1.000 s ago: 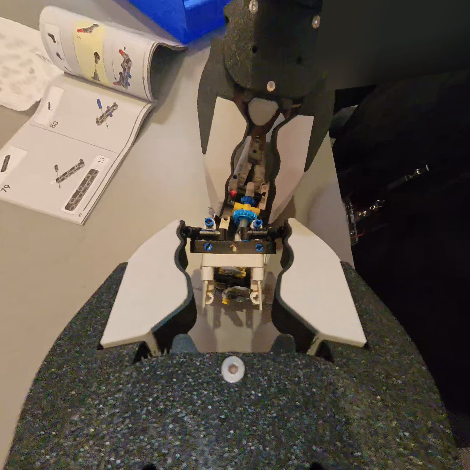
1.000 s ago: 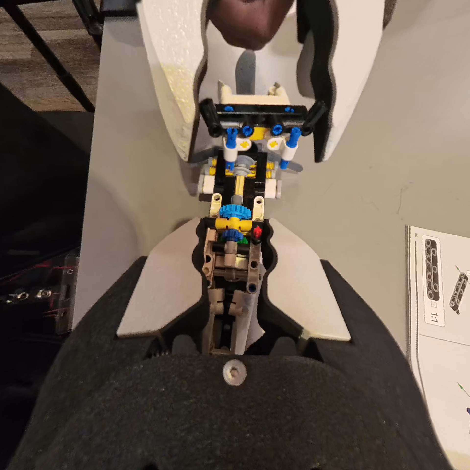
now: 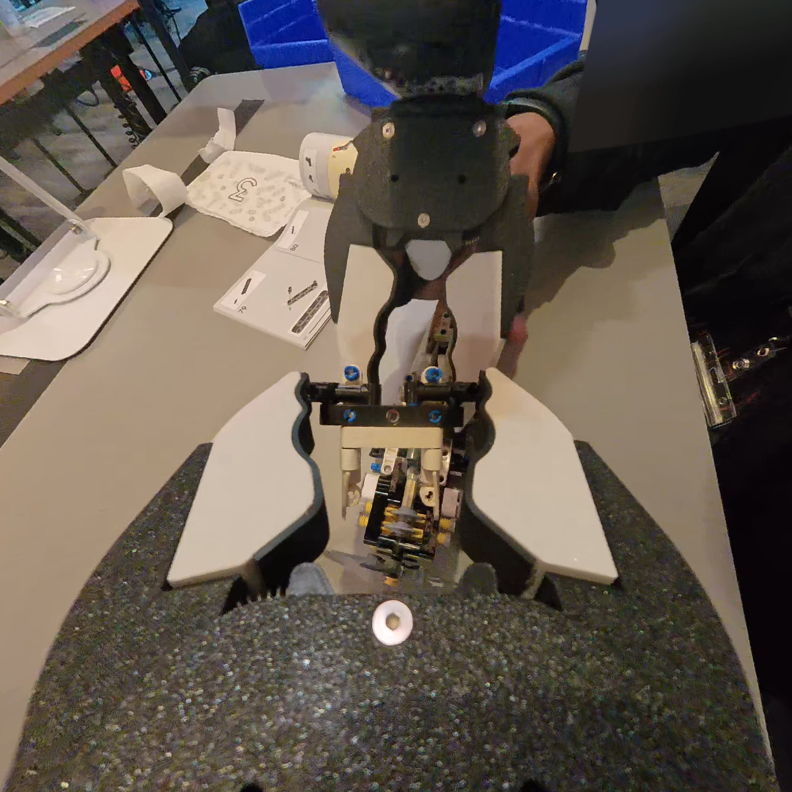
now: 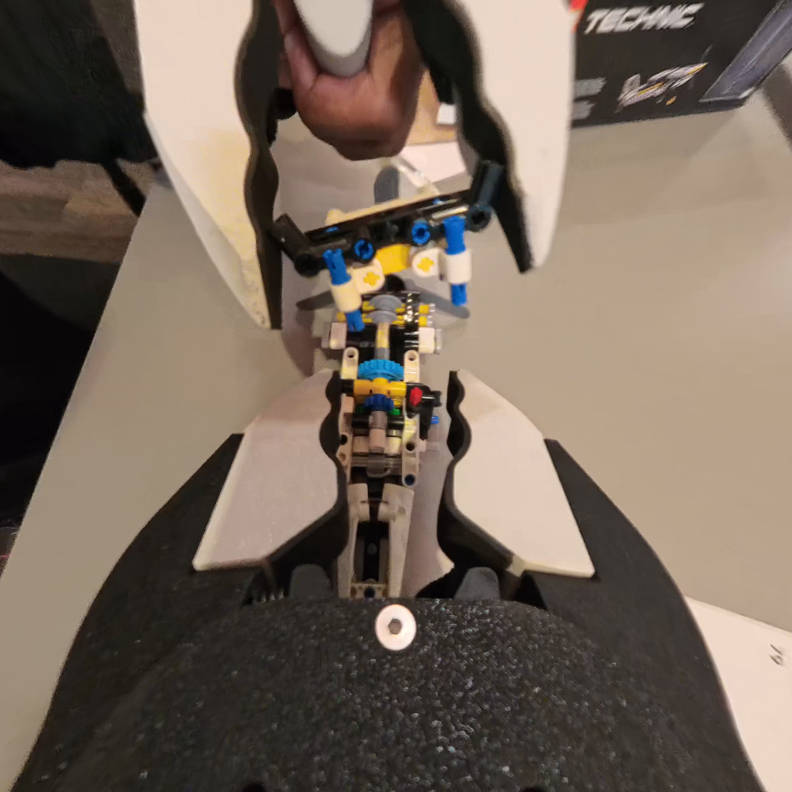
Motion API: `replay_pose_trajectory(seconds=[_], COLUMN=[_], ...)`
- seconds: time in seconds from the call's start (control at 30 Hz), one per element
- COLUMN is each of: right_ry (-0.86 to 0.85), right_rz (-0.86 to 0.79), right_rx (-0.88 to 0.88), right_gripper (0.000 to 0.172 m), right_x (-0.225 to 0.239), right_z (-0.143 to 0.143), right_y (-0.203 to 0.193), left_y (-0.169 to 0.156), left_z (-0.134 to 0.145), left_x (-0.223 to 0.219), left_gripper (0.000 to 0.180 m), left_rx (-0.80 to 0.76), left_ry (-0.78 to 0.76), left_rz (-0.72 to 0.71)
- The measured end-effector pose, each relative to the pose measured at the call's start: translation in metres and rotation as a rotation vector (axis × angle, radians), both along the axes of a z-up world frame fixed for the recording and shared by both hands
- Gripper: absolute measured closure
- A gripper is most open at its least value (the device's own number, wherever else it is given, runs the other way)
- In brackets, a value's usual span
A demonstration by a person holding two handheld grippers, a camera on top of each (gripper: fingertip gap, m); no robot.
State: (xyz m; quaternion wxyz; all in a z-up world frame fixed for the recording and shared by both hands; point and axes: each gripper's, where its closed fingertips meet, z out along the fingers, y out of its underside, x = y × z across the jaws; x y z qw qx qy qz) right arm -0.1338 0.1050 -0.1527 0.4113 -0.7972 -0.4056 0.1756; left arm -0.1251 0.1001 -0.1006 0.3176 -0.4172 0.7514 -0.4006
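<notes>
Between the two grippers, above the grey table (image 3: 128, 428): one long brick model (image 4: 377, 325), an open frame of black, tan and white beams with blue gears, yellow axle parts, blue pins and one red piece. Gears and pins all bare; no shell or panels over them.

- Far end of the model, seen from the right wrist: a black crossbar (image 3: 392, 415) with blue pins. The left gripper (image 3: 392, 385) pinches this bar end to end, one fingertip pressed on each tip. Bar sits tilted in the right wrist view.
- Tan end of the model lies inside the right gripper (image 4: 388, 385). Jaws spread a little wider than the frame: one pad against it, a slit of daylight at the other. Reads as not clamped.
- A hand (image 4: 355, 98) grips the handle behind the left gripper.

Around it, in the left wrist view:
- Instruction booklet (image 3: 278, 300), open flat, far left of the model; its pages show beam-and-pin steps.
- Torn printed paper bag (image 3: 244, 193) and curled paper strips, farther left.
- White stand base (image 3: 85, 278) at the left table edge.
- Blue bins (image 3: 291, 38) at the far edge.

Dark printed box (image 4: 664, 64) far right in the right wrist view.
</notes>
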Motion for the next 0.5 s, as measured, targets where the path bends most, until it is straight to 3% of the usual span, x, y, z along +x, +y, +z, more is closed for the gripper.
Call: replay_pose_trajectory(seconds=[0.33, 0.5], right_ry=[0.156, 0.177], right_rz=[-0.099, -0.122], right_rx=[0.309, 0.414], right_gripper=[0.127, 0.129], right_x=[0.02, 0.027], right_z=[0.052, 0.061], right_y=[-0.028, -0.041], left_y=[-0.002, -0.024], left_z=[0.016, 0.021], left_x=[0.023, 0.042], left_gripper=[0.105, 0.105], left_rx=[-0.123, -0.118], left_ry=[-0.058, -0.172], left_rz=[0.315, 0.313])
